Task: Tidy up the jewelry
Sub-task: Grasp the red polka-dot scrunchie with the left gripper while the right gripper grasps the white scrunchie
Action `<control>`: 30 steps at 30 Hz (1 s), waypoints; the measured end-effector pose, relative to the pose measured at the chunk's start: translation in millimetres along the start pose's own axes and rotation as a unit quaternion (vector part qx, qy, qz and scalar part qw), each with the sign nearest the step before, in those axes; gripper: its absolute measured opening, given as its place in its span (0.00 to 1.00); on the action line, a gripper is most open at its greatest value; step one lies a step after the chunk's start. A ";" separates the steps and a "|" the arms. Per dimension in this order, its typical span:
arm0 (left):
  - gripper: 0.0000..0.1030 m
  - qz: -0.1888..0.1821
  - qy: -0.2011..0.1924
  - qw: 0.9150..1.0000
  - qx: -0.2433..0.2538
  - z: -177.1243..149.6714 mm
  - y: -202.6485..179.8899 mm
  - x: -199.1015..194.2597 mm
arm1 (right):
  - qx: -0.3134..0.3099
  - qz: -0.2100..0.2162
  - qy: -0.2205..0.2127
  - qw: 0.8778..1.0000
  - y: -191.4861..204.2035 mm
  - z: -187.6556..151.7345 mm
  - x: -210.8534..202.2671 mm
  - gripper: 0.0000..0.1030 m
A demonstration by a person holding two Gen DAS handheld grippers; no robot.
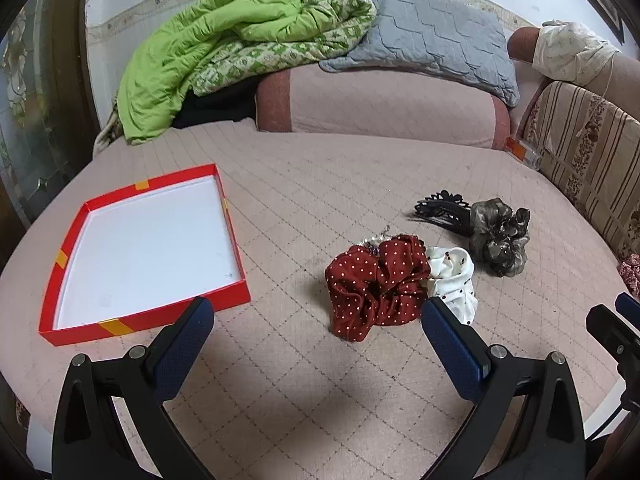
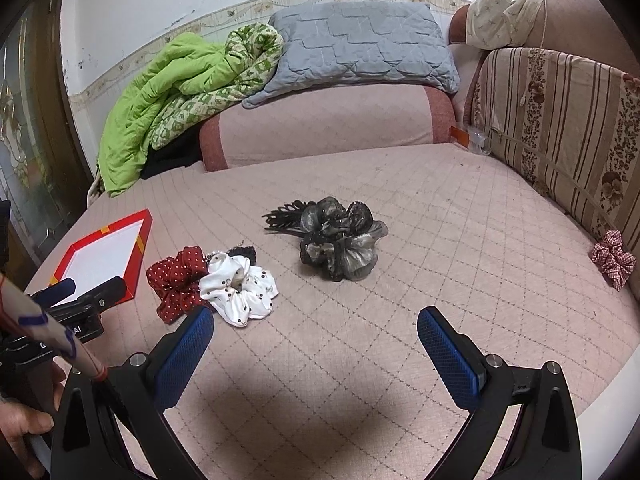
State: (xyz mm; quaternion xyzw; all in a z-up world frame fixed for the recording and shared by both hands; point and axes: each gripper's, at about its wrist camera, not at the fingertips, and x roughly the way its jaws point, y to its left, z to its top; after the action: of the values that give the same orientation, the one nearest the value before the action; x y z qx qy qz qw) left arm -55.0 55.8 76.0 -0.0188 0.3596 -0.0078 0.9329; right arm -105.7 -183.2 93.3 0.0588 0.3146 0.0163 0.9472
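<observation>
Scrunchies and hair pieces are lying loose on the pink quilted bed cover (image 1: 320,168), nothing sitting in the box yet. Red polka-dot scrunchie (image 1: 374,286) is lying mid-bed, touching the white dotted scrunchie (image 1: 454,276) on its right side. Something beaded or silvery is peeking out behind the red one, too hidden to tell what. Grey-black sheer flower scrunchie (image 2: 340,246) is sitting further back, apart from the red/white pair, with a black claw clip (image 1: 442,208) touching its far-left edge. Red checked scrunchie (image 2: 612,260) is lying well apart at the right bed edge, just beside the striped floral cushion (image 2: 560,120).

Red shallow box (image 1: 146,316) with white inside is sitting open on the left of the bed, yellow tape patches on its rim, empty.

Left gripper (image 1: 316,314) is hovering low over the cover, blue pads spread wide, gripping nothing; red scrunchie is showing between the fingertips, not touched. Right gripper (image 2: 314,320) is also hovering with fingers spread wide, nothing between them; white scrunchie is sitting just beside its left fingertip (image 2: 188,344). In the right wrist view the left gripper is showing at the left edge near the box, with a person's hand (image 2: 20,428) on its handle.

Green quilt (image 1: 208,52) and grey pillow (image 1: 432,36) are piled at the back on a pink bolster (image 1: 380,108).
</observation>
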 end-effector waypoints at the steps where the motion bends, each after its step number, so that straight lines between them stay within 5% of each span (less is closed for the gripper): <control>1: 1.00 0.000 0.002 1.000 0.001 0.0 0.7 2.2 | 0.001 0.001 0.004 1.000 -0.5 0.3 2.6 1.00; 14: 1.00 -0.053 0.064 0.997 -0.002 9.4 29.9 50.1 | 0.007 0.015 0.050 0.999 -3.7 13.0 47.8 1.00; 23: 1.00 -0.095 0.106 0.989 0.039 21.4 7.2 96.2 | 0.063 0.047 0.062 0.995 -4.2 26.3 77.8 1.00; 25: 0.82 -0.104 0.110 0.988 0.045 20.7 2.7 103.4 | 0.079 0.051 0.069 0.993 -7.6 25.4 82.2 1.00; 27: 0.54 -0.120 0.122 0.984 0.046 20.2 0.7 108.8 | 0.091 0.051 0.074 0.992 -10.8 25.2 84.9 1.00; 30: 0.34 -0.134 0.120 0.983 0.044 18.4 0.6 108.1 | 0.100 0.053 0.078 0.991 -13.2 24.6 87.3 1.00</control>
State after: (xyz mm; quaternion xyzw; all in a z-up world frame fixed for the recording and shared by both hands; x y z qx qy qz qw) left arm 37.4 54.0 17.1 -0.0243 0.4624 -0.1508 0.8734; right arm -21.1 -192.9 59.4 0.1685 0.3837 0.0392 0.9071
